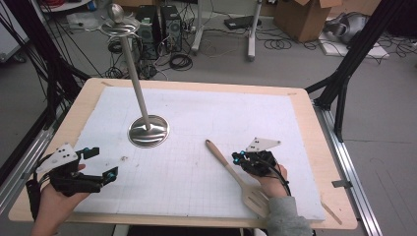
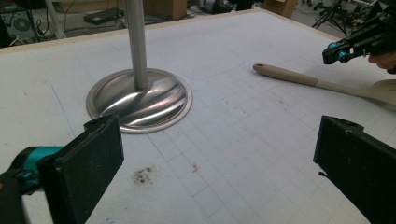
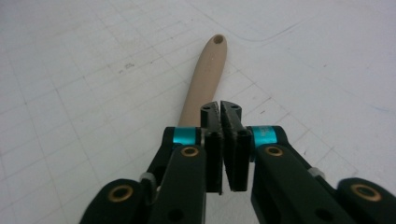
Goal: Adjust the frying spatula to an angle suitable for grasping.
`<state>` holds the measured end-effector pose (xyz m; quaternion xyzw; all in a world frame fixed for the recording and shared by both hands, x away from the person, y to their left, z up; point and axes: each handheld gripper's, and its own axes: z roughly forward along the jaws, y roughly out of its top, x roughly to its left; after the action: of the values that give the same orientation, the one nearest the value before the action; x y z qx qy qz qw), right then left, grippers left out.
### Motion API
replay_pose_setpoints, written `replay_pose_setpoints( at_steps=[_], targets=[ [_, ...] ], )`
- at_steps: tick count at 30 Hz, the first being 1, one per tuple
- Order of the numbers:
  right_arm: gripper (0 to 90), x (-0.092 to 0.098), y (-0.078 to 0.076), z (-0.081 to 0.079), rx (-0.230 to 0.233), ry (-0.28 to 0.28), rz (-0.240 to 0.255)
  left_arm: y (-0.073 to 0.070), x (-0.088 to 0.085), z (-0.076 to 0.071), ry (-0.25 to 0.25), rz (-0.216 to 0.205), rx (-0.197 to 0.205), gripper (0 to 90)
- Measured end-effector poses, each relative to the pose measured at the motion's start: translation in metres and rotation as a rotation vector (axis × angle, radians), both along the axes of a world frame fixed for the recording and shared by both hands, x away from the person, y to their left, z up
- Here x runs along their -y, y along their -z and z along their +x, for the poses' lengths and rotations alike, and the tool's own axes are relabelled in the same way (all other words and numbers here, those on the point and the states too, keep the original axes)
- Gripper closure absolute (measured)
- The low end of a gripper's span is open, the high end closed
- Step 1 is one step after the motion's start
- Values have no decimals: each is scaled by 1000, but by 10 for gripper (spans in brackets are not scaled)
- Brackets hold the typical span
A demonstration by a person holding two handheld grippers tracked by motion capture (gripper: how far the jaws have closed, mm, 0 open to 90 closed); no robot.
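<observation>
A beige slotted spatula (image 1: pixel 227 163) lies flat on the white grid mat, handle end pointing to the far left, slotted head near the front edge. My right gripper (image 1: pixel 239 158) hovers right over the middle of the handle; in the right gripper view its jaws (image 3: pixel 220 109) stand together with nothing between them, and the spatula handle (image 3: pixel 206 74) runs on ahead beneath them. My left gripper (image 1: pixel 102 162) rests at the front left, jaws wide apart and empty. In the left gripper view the spatula (image 2: pixel 299 78) and my right gripper (image 2: pixel 338 52) show at the far right.
A metal stand with a round base (image 1: pixel 148 131) (image 2: pixel 140 100) and a tall slanted pole carrying a small dish (image 1: pixel 119 27) rises from the mat's left middle. The white mat (image 1: pixel 206 108) covers a wooden tabletop (image 1: pixel 322 147). Cables and boxes lie on the floor beyond.
</observation>
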<state>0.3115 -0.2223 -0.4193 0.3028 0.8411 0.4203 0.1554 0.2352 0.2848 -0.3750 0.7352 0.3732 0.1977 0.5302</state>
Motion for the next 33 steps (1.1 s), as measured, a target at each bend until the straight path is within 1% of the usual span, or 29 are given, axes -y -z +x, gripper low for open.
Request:
replay_pose_setpoints(
  at_steps=[2, 3, 4, 5, 7, 8, 11, 12, 14, 15, 18, 20, 23, 25, 30, 33],
  targets=[
    [747, 1, -3, -2, 4, 19, 14, -1, 0, 1, 1, -3, 1, 21],
    [729, 2, -4, -2, 0, 28, 27, -1, 0, 1, 1, -4, 2, 21],
    [725, 3, -6, -3, -8, 25, 40, -1, -1, 1, 3, -5, 3, 21],
    [692, 4, -8, -4, -6, 25, 44, -2, 0, 2, 4, -7, 5, 20],
    [623, 5, -12, -6, -2, 43, 55, -2, 0, 2, 5, -10, 5, 21],
    [586, 6, -14, -7, -11, 52, 65, -2, 0, 3, 8, -11, 6, 21],
    [489, 8, -19, -10, 7, 76, 85, -3, 1, 5, 14, -19, 8, 21],
    [458, 9, -20, -11, 4, 78, 98, -3, 2, 6, 18, -20, 9, 21],
    [389, 10, -23, -13, 20, 91, 119, -4, 3, 8, 26, -26, 10, 21],
    [357, 11, -24, -14, 22, 101, 121, -4, 3, 9, 30, -31, 10, 21],
    [233, 13, -28, -16, 19, 114, 144, -3, 4, 13, 39, -35, 11, 21],
    [140, 14, -30, -18, 36, 117, 167, -2, 5, 15, 43, -36, 7, 21],
    [117, 15, -34, -22, 53, 106, 205, -1, 5, 16, 45, -39, 4, 21],
    [117, 14, -36, -25, 60, 94, 219, -2, 4, 16, 41, -41, 6, 21],
    [121, 13, -38, -28, 63, 80, 213, -2, 6, 16, 40, -42, 12, 21],
    [126, 14, -37, -27, 59, 76, 215, -1, 6, 16, 43, -34, 4, 21]
  ],
)
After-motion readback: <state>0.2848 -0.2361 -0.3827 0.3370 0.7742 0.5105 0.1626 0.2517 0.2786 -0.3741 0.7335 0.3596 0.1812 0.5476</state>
